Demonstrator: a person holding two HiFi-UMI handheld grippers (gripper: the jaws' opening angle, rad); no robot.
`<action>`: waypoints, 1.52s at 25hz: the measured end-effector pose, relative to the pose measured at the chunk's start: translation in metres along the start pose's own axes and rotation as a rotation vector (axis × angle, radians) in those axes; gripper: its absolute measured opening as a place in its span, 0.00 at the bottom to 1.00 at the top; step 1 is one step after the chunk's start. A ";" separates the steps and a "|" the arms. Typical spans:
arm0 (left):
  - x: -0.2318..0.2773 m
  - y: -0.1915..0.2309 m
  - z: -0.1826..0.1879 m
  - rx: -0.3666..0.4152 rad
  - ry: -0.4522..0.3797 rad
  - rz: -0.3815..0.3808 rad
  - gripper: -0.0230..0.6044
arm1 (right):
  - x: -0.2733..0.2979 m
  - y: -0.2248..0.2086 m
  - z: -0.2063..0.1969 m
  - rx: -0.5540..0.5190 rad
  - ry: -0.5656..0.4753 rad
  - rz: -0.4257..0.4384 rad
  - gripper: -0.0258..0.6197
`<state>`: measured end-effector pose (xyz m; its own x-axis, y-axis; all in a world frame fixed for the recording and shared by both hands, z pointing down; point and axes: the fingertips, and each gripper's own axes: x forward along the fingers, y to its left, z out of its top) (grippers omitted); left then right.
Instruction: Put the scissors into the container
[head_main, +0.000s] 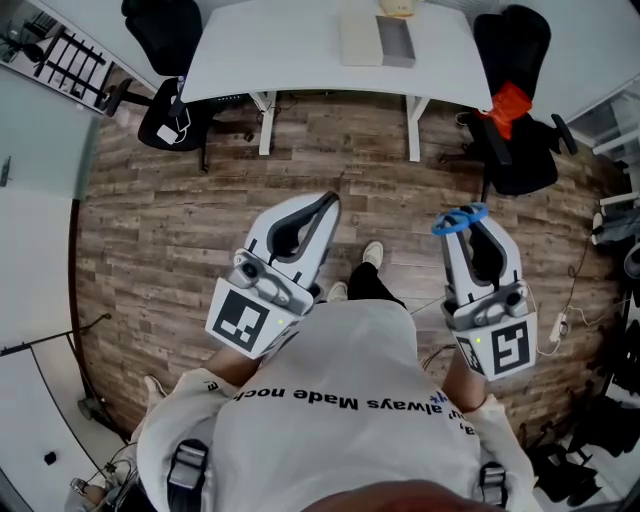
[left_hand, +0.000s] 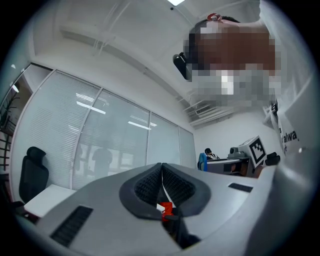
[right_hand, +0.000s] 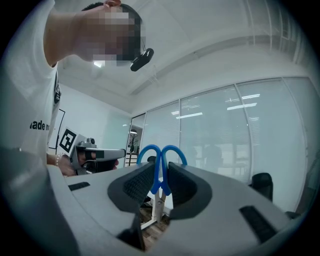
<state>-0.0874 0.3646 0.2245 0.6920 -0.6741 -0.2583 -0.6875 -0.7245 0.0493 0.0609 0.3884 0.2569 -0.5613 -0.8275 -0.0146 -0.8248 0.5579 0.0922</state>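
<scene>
Right gripper view: blue-handled scissors (right_hand: 160, 159) are clamped between the jaws of the right gripper (right_hand: 161, 175), well short of the white desk (head_main: 290, 55). The left gripper (left_hand: 161, 167) is closed on nothing.

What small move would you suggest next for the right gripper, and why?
Probably carry the right gripper forward toward the white desk, jaws shut. It grips the scissors near their blue handles above the wooden floor, and the only box-like things in sight lie on that desk; which is the container I cannot tell.
</scene>
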 end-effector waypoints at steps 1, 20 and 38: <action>0.007 0.001 -0.001 0.001 -0.002 -0.001 0.07 | 0.002 -0.006 0.000 -0.001 -0.001 0.001 0.19; 0.108 0.013 -0.024 -0.008 0.020 0.004 0.07 | 0.032 -0.103 -0.006 0.008 -0.004 0.025 0.19; 0.143 0.014 -0.047 -0.028 0.031 0.029 0.07 | 0.037 -0.141 -0.017 0.024 0.005 0.034 0.19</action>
<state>0.0120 0.2516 0.2335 0.6785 -0.6987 -0.2268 -0.7012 -0.7081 0.0839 0.1579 0.2780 0.2600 -0.5888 -0.8083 -0.0070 -0.8067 0.5870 0.0684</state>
